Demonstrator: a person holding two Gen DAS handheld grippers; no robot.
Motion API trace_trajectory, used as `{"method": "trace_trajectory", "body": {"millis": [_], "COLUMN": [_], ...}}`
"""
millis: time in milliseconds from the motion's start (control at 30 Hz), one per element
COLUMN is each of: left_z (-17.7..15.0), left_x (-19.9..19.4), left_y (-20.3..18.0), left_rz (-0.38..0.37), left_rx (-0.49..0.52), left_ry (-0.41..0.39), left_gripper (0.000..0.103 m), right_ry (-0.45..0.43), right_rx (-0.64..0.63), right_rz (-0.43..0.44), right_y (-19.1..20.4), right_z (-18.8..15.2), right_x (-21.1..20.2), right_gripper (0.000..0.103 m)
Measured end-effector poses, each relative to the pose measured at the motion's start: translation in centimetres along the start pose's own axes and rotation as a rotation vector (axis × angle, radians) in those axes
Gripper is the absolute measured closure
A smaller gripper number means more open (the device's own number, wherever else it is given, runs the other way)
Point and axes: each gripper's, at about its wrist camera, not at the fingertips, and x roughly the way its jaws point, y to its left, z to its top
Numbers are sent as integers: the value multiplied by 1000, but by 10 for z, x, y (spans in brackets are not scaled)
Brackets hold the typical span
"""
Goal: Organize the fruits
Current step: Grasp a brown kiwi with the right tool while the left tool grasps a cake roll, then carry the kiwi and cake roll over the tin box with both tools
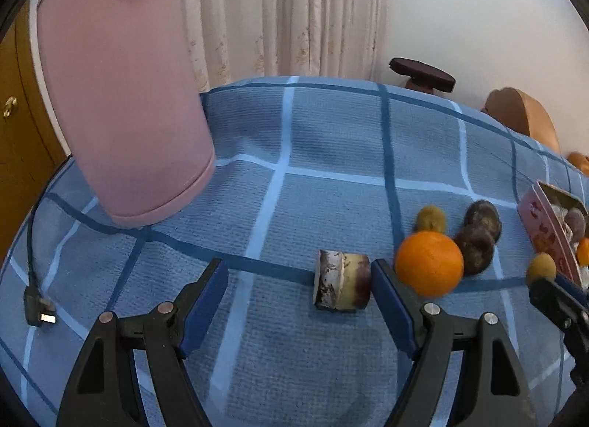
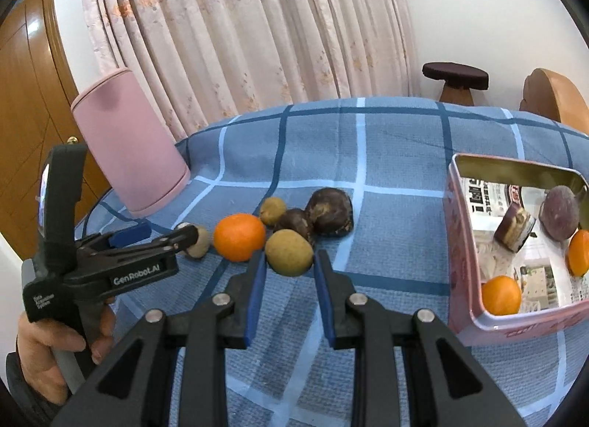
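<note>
While pinching the small brown-green oval fruit (image 2: 289,252) in the right gripper (image 2: 289,260) at lower centre, hovering left of the pink rectangular tin (image 2: 464,220). Holding the left gripper (image 1: 298,268) spread wide, just beside a short purple-and-cream cane piece (image 1: 342,285).

Floral curtain (image 2: 257,29), white wall (image 1: 478,21), wooden door (image 2: 25,102), dark stool (image 2: 455,80)

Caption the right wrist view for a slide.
Right claw grips a kiwi beside the pink tin.
</note>
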Motion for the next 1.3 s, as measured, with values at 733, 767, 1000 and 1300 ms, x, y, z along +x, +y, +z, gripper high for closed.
{"method": "trace_trajectory", "body": {"millis": [733,767,1000,1300], "left_z": [-5,-6,-11,-16], "left_x": [-26,-30,-48,-57], "left_y": [3,1,-28,-79], "left_rz": [9,5,-6,-56], "left_rx": [-97,-100,-62,1], "left_ry": [-168,-193,-290,-300], "left_gripper": [71,71,71,71], "right_ry": [-76,-84,-153,-173], "right_rx": [20,18,-50,-18], "right_rz": [-7,-14,-88,-88], "right_y": [-12,-14,-22,-52], "right_z": [6,7,7,7], "right_x": [-16,-18,-39,-56], "right_gripper": [73,73,73,73]}}
